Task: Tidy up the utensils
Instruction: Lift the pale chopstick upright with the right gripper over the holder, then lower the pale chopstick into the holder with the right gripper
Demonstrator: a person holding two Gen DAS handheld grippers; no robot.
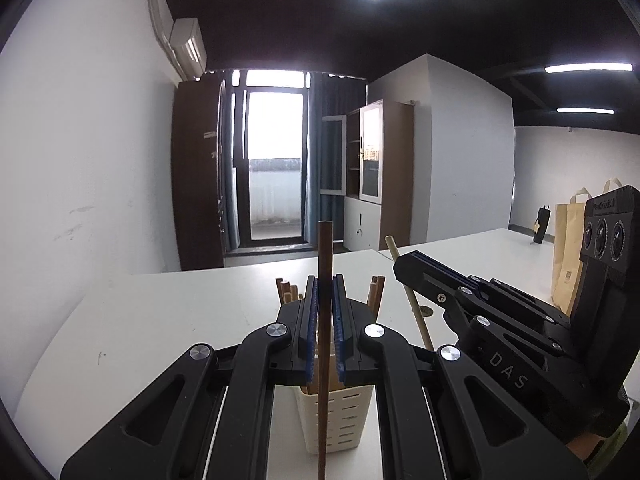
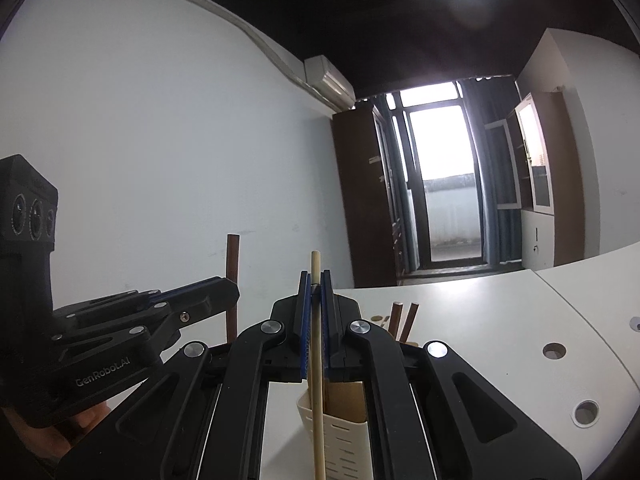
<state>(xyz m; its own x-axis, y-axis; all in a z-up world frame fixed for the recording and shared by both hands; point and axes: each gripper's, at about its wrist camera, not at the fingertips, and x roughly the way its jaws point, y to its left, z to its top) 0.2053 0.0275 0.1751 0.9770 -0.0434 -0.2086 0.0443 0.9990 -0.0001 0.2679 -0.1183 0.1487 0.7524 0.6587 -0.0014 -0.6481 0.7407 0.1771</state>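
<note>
Two grippers clamp slim round chopsticks: left gripper [image 1: 325, 300] dark wood chopstick [image 1: 324, 264], right gripper [image 2: 315, 296] pale bamboo chopstick [image 2: 317, 360].

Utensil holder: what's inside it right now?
Several brown chopsticks stand inside the cream holder; the left gripper hides its opening, so count and bottom are unseen.

Black linkage grippers, blue-padded fingers [image 1: 313, 320], silver screws, white "DAS" and "GenRobot.AI" lettering.

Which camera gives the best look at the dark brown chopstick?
The left wrist view: the dark chopstick runs down the frame's centre, clamped in the left gripper. The right wrist view shows only its upper part behind that gripper.
</note>
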